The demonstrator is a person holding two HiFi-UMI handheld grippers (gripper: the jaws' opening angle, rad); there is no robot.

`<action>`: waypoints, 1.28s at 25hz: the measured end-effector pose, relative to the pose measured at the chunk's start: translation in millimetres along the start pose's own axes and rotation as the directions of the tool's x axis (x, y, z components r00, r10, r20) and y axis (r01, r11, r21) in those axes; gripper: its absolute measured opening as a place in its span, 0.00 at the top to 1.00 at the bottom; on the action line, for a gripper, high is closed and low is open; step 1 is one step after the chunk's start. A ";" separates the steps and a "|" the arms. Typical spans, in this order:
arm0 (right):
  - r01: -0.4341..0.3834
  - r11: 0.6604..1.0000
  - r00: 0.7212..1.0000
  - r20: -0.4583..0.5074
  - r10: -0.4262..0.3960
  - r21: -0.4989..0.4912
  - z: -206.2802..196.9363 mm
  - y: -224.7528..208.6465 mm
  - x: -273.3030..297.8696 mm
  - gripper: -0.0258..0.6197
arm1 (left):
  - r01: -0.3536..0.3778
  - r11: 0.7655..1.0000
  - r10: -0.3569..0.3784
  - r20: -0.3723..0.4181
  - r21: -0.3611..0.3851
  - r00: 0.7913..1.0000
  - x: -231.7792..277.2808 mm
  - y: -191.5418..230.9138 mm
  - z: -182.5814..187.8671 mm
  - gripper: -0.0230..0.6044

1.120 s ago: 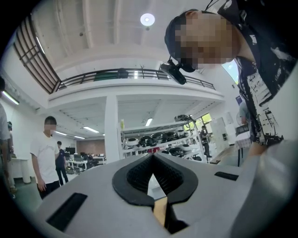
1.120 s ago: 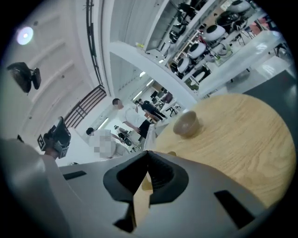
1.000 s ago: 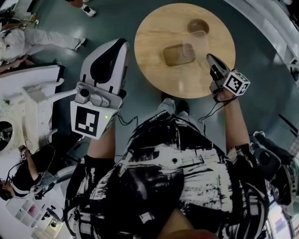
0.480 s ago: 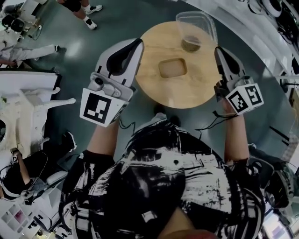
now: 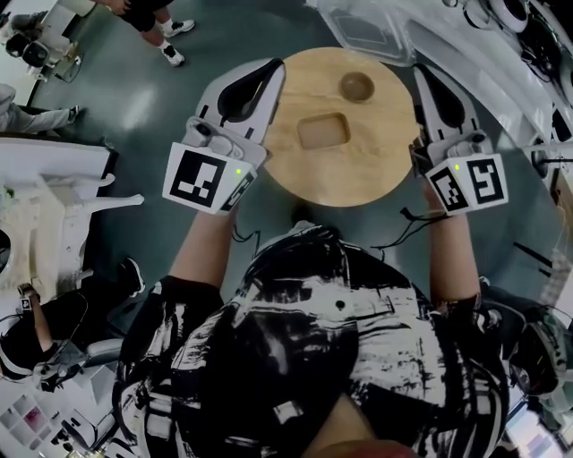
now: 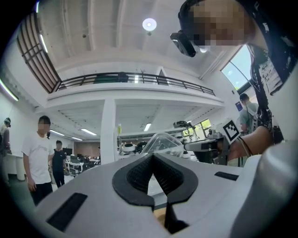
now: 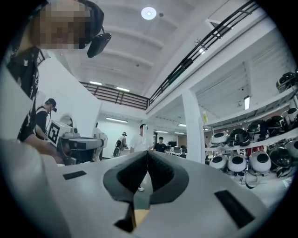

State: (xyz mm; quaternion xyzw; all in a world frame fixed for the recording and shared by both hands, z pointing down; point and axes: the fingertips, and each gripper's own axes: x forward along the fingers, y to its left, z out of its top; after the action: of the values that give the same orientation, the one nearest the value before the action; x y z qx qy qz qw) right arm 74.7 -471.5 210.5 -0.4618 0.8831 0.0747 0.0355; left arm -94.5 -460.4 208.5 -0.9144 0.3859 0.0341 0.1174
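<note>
While the left gripper [image 5: 274,68] and right gripper [image 5: 419,72] hover pinched shut and empty at opposite edges of the round table [image 5: 358,170], flanking its small bowl [image 5: 356,86] and shallow wooden dish [image 5: 323,131], any careless inward swing could knock either off.

container [image 5: 363,22]: cut off by the head view's top edge; in the left gripper view the gripper's body hides its lower part.
table [image 5: 358,174]: left rim covered by left gripper [image 5: 274,68]; gripper views show only a sliver.
bowl [image 5: 356,86]: contents too small to tell.
</note>
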 end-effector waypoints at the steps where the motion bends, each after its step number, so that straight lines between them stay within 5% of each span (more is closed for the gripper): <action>1: -0.001 1.000 1.000 -0.001 0.001 -0.002 0.2 0.9 -1.6 0.96 | -0.002 1.000 0.002 0.000 0.000 1.000 0.2 -0.7 0.6 0.97; 32: 0.002 1.000 1.000 -0.013 -0.002 -0.019 -2.5 16.8 -14.8 0.96 | -0.009 1.000 0.009 -0.002 -0.014 1.000 -5.7 -11.2 -1.5 0.97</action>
State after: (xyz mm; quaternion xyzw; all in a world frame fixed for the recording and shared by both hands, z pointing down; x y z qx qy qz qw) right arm 69.3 -450.5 216.5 -0.4635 0.8821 0.0801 0.0254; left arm -90.6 -449.3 212.9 -0.9136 0.3897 0.0363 0.1103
